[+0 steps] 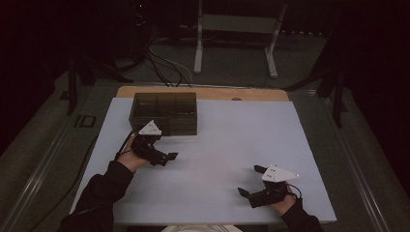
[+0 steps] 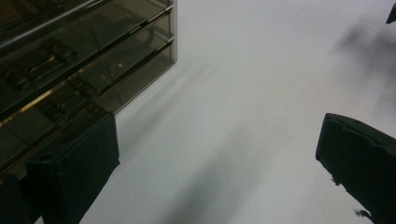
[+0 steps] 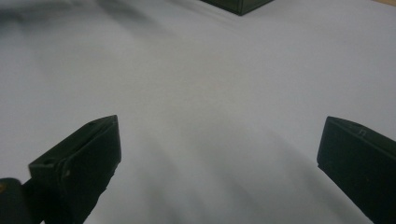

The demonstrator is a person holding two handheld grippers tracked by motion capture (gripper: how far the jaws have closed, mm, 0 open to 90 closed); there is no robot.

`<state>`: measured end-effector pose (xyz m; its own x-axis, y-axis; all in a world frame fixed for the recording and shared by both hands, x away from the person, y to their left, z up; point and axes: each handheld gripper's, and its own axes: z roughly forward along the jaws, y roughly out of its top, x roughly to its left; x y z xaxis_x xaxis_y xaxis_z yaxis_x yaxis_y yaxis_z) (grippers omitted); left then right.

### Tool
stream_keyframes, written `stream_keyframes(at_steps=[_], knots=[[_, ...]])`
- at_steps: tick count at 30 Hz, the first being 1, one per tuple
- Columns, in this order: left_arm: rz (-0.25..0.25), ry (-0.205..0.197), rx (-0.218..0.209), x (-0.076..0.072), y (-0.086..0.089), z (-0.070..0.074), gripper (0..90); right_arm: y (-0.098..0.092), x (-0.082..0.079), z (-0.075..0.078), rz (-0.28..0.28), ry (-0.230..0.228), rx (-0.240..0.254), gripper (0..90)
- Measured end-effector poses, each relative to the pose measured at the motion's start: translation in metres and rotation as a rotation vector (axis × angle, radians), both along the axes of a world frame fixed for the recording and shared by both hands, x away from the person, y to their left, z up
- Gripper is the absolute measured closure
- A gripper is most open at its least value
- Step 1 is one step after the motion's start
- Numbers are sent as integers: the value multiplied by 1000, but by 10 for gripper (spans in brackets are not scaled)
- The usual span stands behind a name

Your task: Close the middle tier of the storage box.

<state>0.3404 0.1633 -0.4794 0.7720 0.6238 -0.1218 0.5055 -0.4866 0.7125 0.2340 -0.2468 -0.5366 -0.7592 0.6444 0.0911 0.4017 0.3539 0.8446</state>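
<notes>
A dark, see-through drawer box (image 1: 164, 113) stands at the back left of the pale table sheet (image 1: 227, 140). My left gripper (image 1: 166, 148) is just in front of the box, open, nothing between its jaws. In the left gripper view the box (image 2: 70, 60) with its stacked drawers sits right beside the left jaw, and the left gripper (image 2: 217, 154) is spread wide over bare sheet. My right gripper (image 1: 251, 180) is near the front right, open and holding nothing. In the right gripper view a corner of the box (image 3: 238, 4) shows far ahead of the right gripper (image 3: 219, 154).
A wooden table edge (image 1: 203, 93) shows behind the sheet. Beyond it stand a white metal frame (image 1: 237, 29) and loose cables (image 1: 164, 65) on the floor. A small dark object (image 1: 86, 121) lies on the floor at the left. The room around is dark.
</notes>
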Motion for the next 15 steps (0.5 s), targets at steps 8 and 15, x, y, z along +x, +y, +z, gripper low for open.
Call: stream_keyframes(at_steps=[8, 15], knots=[[23, 7, 2, -9, 13, -2, 11, 0, 0, 0, 0, -1, -1, 0], [45, -6, 24, -18, 24, -2, 10, 1, 0, 0, 2, 0, -2, 0]])
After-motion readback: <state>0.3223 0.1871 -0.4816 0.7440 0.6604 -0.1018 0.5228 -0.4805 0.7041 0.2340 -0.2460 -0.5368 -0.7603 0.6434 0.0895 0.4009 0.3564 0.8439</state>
